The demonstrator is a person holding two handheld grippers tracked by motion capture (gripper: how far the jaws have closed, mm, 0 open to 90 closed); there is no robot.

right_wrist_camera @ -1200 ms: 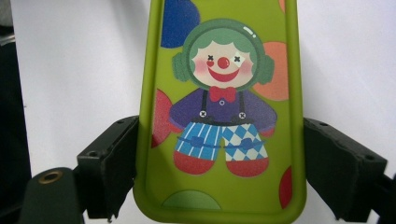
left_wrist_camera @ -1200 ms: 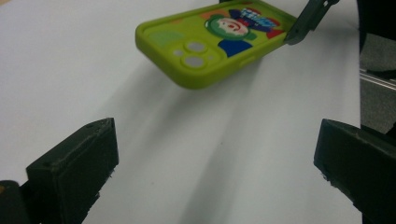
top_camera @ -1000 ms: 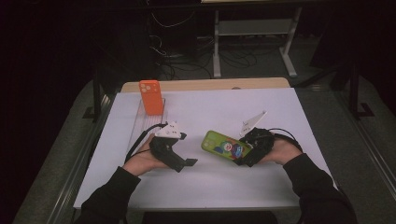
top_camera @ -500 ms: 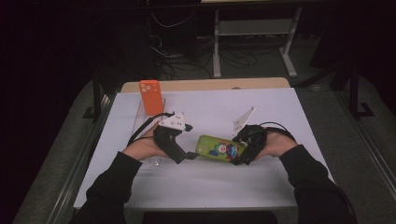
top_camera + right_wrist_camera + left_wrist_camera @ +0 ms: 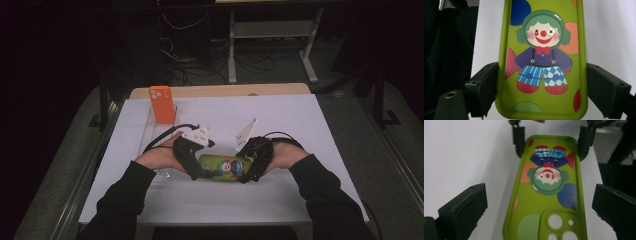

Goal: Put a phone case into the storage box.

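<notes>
right gripper view: right gripper (image 5: 543,96) pinches green phone case (image 5: 544,60) across its bottom end. left gripper (image 5: 541,212) spread around camera end. likely handover; next, left jaws close.

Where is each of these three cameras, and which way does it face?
High view: above the person's side, looking forward and down on the table; forearms, hands and both tongs show.
Left gripper view: on the left tongs, looking along their open jaws at the green case.
Right gripper view: on the right tongs, jaws at the case's edges.
Shared: the case; the left gripper view also shows the right tongs' jaws at its far end.
</notes>
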